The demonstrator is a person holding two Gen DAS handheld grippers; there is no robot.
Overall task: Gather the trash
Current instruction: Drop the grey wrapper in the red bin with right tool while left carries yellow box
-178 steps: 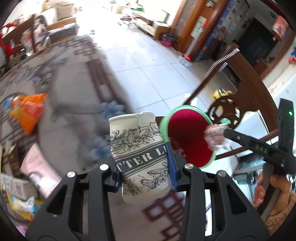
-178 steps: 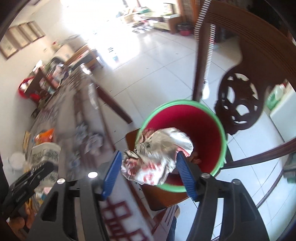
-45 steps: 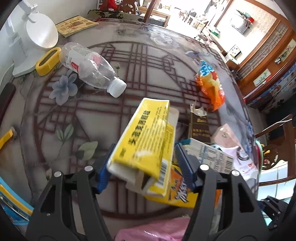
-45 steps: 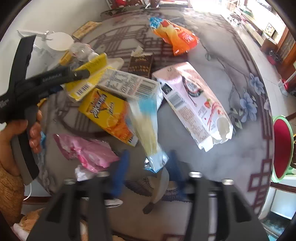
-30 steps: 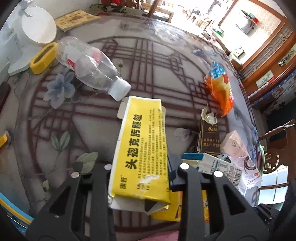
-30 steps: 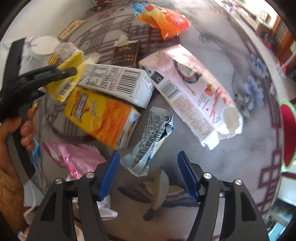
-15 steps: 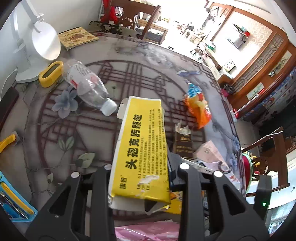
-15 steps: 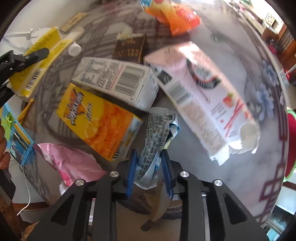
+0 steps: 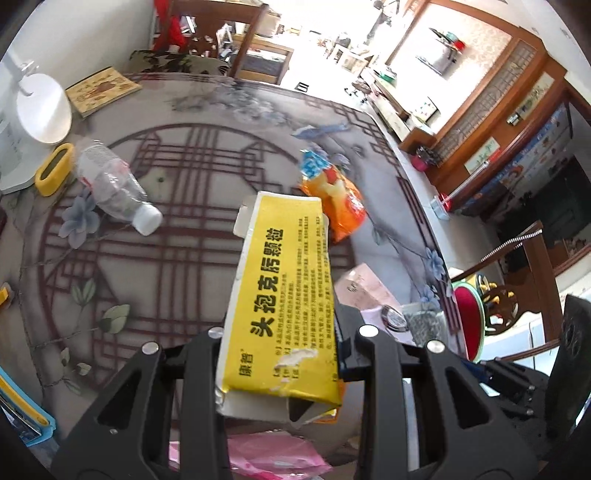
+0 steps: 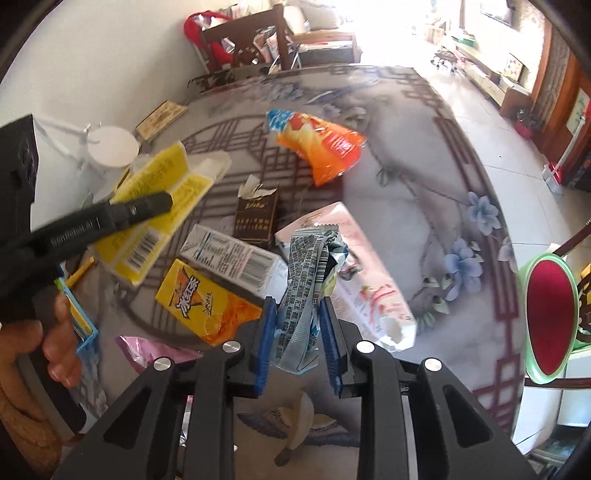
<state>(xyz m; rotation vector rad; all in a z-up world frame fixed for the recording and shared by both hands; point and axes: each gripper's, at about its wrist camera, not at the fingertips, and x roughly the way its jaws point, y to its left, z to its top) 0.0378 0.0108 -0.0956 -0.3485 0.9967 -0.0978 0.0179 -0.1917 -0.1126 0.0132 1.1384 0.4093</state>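
Home dining room: patterned table [image 9: 207,280], wooden chairs [image 9: 221,33].

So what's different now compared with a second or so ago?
The right gripper closed on the silver wrapper and lifted it off the table. The left gripper raised its yellow box higher. The other litter stayed put.

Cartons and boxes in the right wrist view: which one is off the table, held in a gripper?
The yellow medicine box, clamped in the left gripper. The white carton, orange carton and pink carton lie on the table.
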